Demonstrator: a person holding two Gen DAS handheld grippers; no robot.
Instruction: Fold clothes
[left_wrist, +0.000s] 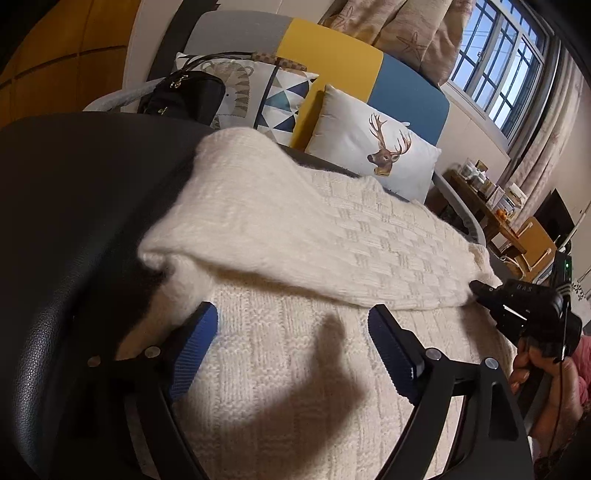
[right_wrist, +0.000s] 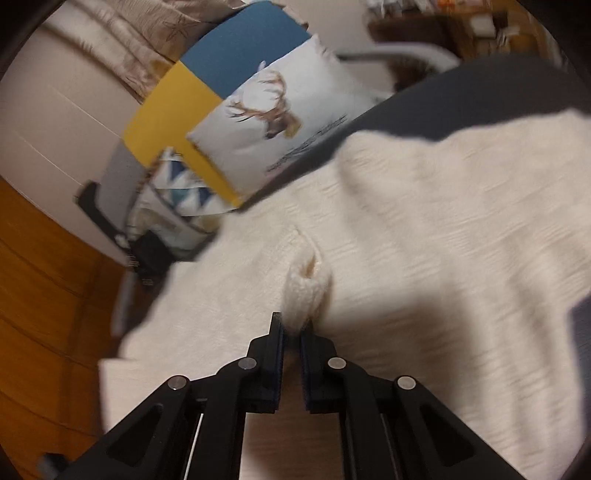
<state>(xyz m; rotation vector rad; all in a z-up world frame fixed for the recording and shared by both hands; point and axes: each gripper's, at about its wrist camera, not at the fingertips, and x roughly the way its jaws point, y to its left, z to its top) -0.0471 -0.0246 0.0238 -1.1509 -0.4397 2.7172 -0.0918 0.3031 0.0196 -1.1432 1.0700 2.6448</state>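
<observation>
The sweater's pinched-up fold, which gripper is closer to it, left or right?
Right. The right gripper is shut on the fold of the sweater. The left gripper hangs open over a flat part of the sweater, gripping nothing.

The cream sweater (left_wrist: 295, 229) is covering most of the black leather surface (left_wrist: 74, 229), leaving bare room only along its left side. Behind it, the deer cushion (left_wrist: 373, 147), a triangle-patterned cushion (left_wrist: 284, 99) and a black handbag (left_wrist: 184, 96) are crowding the far edge, blocking any approach from there. At the sweater's right end, the right gripper (left_wrist: 480, 288) and the hand (left_wrist: 532, 365) holding it are taking up the space.
</observation>
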